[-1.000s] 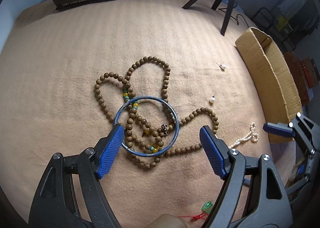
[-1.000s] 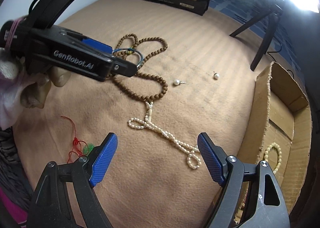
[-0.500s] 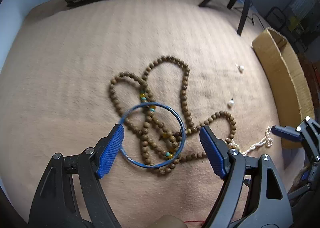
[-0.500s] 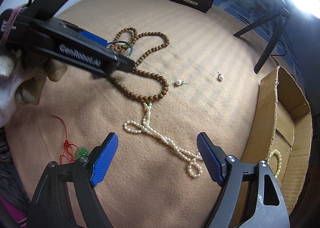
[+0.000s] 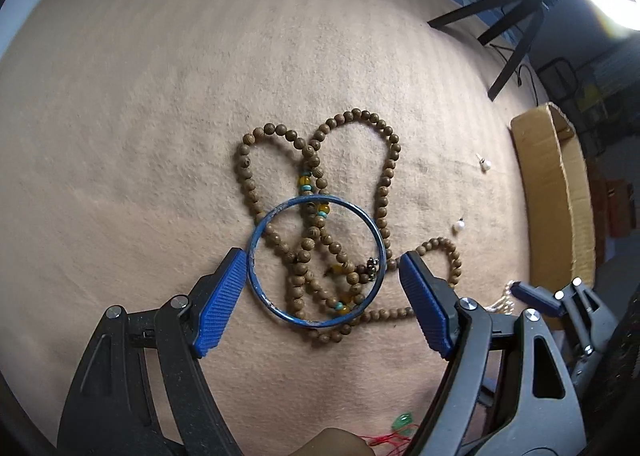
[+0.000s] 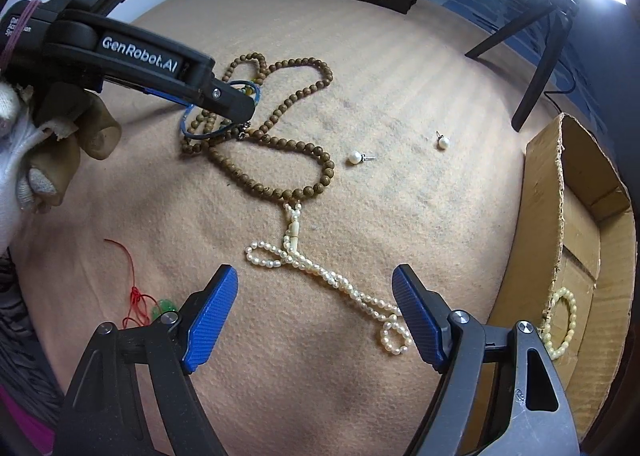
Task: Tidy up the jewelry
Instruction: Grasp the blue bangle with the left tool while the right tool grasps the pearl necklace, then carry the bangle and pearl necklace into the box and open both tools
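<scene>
Left gripper released, straddling blue bangle atop wooden beads; right gripper released over pearl strand.

Left hand-held gripper jaws wide apart, straddling blue bangle; left pad just beside its rim, right pad clear. Bangle lies on looped wooden beads on tan worktop. Two pearl studs right of beads, cardboard box beyond. Right hand-held gripper's tip at right edge.
</scene>
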A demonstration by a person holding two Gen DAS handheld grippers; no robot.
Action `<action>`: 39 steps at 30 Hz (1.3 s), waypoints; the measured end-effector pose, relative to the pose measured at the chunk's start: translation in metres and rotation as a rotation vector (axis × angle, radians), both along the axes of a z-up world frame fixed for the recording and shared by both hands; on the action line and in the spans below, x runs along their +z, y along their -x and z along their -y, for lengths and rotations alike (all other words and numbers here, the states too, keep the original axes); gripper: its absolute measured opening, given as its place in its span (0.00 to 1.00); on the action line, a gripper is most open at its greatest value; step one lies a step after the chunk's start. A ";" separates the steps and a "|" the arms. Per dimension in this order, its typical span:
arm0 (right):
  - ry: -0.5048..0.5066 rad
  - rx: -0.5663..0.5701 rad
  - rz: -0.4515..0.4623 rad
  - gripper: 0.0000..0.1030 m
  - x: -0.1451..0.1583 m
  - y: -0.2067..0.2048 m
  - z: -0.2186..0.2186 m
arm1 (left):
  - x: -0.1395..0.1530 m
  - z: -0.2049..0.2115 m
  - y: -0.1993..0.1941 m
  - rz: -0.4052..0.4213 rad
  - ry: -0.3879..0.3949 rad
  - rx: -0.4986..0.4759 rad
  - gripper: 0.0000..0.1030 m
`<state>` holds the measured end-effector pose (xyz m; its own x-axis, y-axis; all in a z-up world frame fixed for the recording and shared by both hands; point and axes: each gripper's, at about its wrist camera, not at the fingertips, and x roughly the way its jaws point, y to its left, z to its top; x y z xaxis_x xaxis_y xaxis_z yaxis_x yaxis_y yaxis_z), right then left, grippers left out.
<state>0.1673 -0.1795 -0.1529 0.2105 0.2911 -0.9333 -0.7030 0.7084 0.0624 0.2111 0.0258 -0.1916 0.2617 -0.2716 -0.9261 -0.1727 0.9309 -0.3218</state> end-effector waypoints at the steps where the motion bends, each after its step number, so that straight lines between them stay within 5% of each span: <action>1: -0.001 0.001 -0.003 0.77 -0.001 0.000 0.000 | -0.002 -0.001 0.000 -0.006 0.012 0.004 0.78; 11: 0.028 0.018 -0.002 0.75 -0.005 0.003 -0.006 | -0.005 -0.002 -0.004 0.015 0.003 0.033 0.78; 19: 0.043 0.019 -0.031 0.45 -0.014 -0.002 -0.006 | -0.006 0.003 -0.004 0.029 -0.021 0.018 0.76; 24: 0.036 0.013 -0.044 0.08 -0.014 -0.004 -0.003 | -0.006 0.000 -0.004 0.037 -0.008 0.024 0.72; 39: -0.105 -0.058 -0.002 0.04 0.028 -0.006 0.005 | 0.014 -0.020 0.003 0.078 0.048 0.051 0.71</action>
<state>0.1735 -0.1849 -0.1251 0.2283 0.3747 -0.8986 -0.6610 0.7373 0.1395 0.2077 0.0459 -0.1774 0.3475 -0.2993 -0.8887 -0.1925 0.9048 -0.3799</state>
